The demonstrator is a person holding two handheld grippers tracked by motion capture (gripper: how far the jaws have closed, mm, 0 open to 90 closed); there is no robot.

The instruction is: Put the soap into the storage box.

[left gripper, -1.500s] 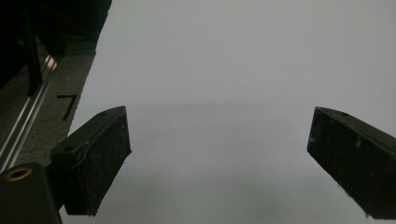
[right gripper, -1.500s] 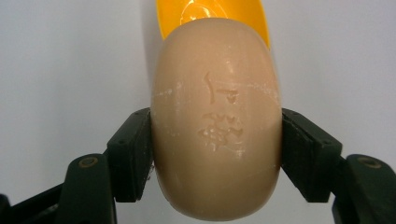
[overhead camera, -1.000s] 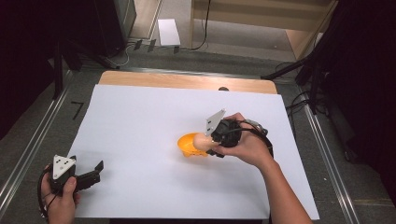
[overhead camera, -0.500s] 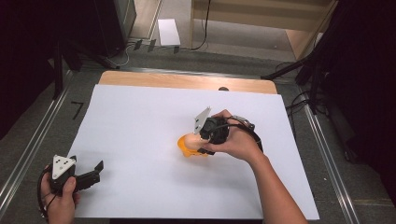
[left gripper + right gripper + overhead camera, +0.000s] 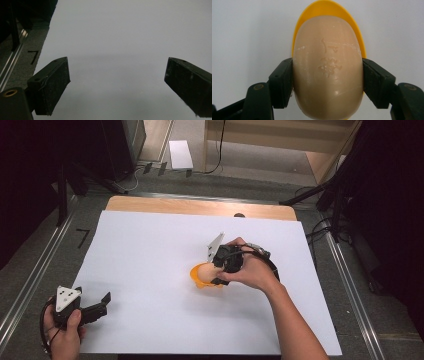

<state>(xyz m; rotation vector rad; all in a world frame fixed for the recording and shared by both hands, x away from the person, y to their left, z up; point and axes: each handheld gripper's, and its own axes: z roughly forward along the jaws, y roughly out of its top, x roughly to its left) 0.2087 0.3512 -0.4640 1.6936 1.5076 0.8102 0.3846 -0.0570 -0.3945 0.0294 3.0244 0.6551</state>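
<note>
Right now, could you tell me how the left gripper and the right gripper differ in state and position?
The left gripper is open, its jaws wide apart over bare white sheet; the right gripper is shut on a beige bar of soap, one jaw on each side. The left gripper sits near the sheet's front left corner; the right gripper is at mid-table over the yellow dish. Both are hand-held with black jaws.

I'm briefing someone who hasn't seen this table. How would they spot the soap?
Start at the white sheet covering the table, then go right of its centre to the right gripper. Between its jaws lies the soap, a smooth beige oval bar with a stamped mark, sitting in a yellow dish.
</note>
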